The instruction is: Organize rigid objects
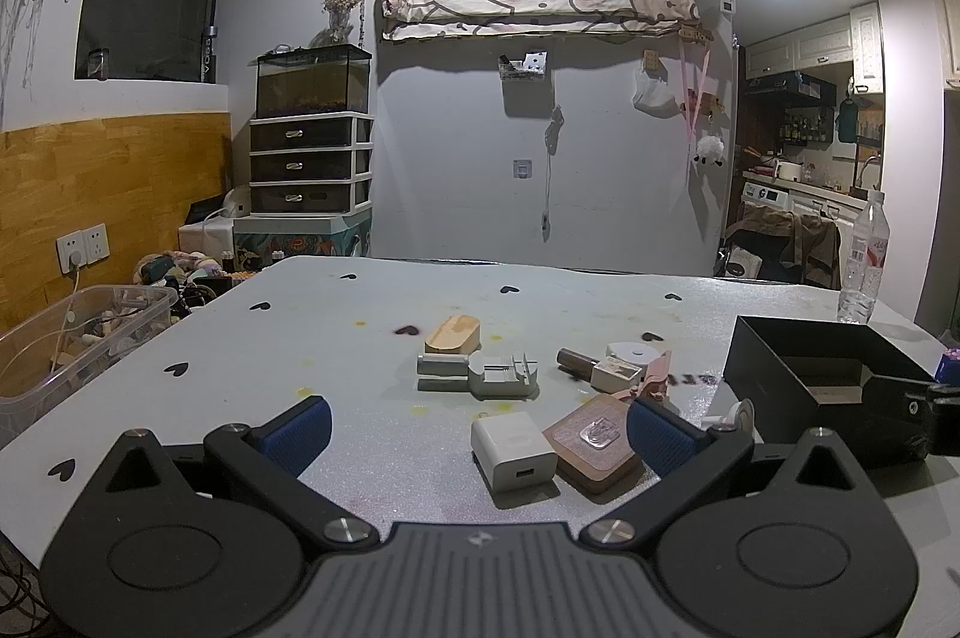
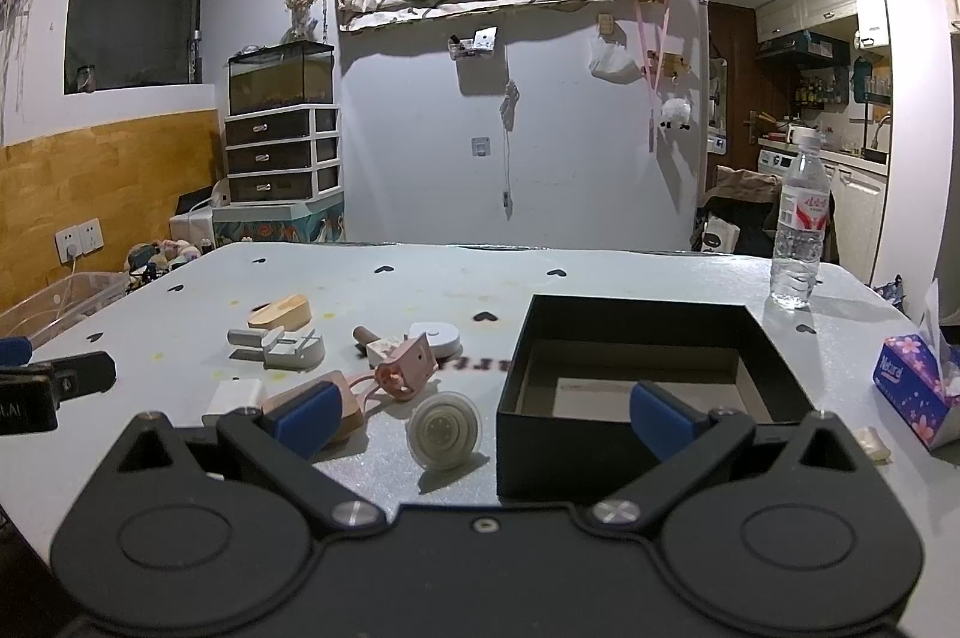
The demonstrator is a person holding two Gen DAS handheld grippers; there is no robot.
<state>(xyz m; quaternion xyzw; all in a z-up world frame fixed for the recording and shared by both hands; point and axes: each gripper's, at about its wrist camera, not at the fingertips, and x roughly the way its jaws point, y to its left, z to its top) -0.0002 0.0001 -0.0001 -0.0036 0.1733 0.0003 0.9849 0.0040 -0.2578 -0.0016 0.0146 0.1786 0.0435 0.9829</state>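
Both tools spread wide, holding nothing.

Left tool: white charger sits just ahead between the fingers, at 12 o'clock, long axis running toward 1. Wooden coaster touches it on the 3 o'clock side and crowds the right finger, so a risk of a double grab.

Right tool: round white disc at 11 o'clock, standing tilted on edge. Black box at 1 o'clock, open, looks empty.

Farther out on the tabletop: pink clip, grey holder, wooden block. Left tool is nearer the charger; the box lies to its 2 o'clock.
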